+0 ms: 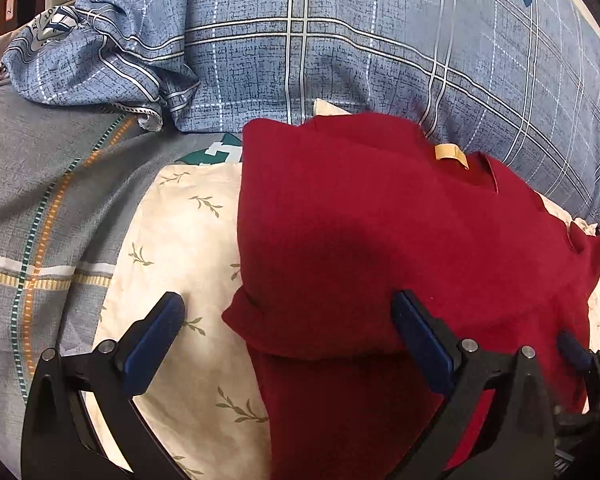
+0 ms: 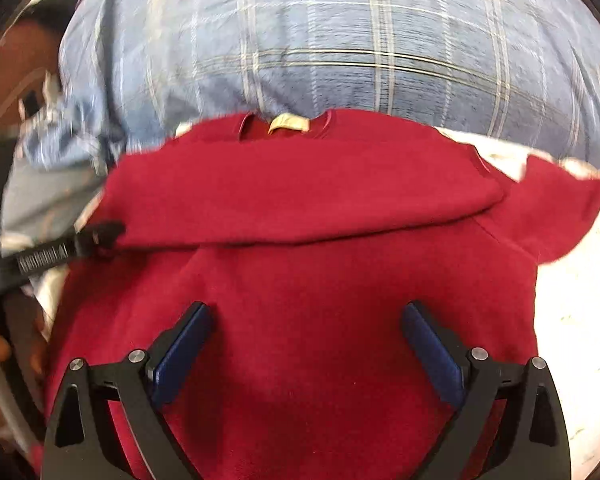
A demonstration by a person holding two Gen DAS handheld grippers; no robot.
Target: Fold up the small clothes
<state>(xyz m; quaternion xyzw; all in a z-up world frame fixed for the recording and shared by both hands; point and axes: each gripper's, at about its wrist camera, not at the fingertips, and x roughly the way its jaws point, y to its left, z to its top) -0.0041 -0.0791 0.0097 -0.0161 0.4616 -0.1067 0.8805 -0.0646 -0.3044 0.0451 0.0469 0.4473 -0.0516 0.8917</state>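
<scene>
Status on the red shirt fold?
Done: red shirt has one flap folded across its top half, tag showing at the collar. In hand: nothing; left gripper and right gripper both open above it. Left: one sleeve sticks out, lower half unfolded.

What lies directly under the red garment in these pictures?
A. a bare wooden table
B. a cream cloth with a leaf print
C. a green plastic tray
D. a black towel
B: in the left wrist view the red garment rests on a cream cloth with a leaf print, which shows at its left edge.
</scene>
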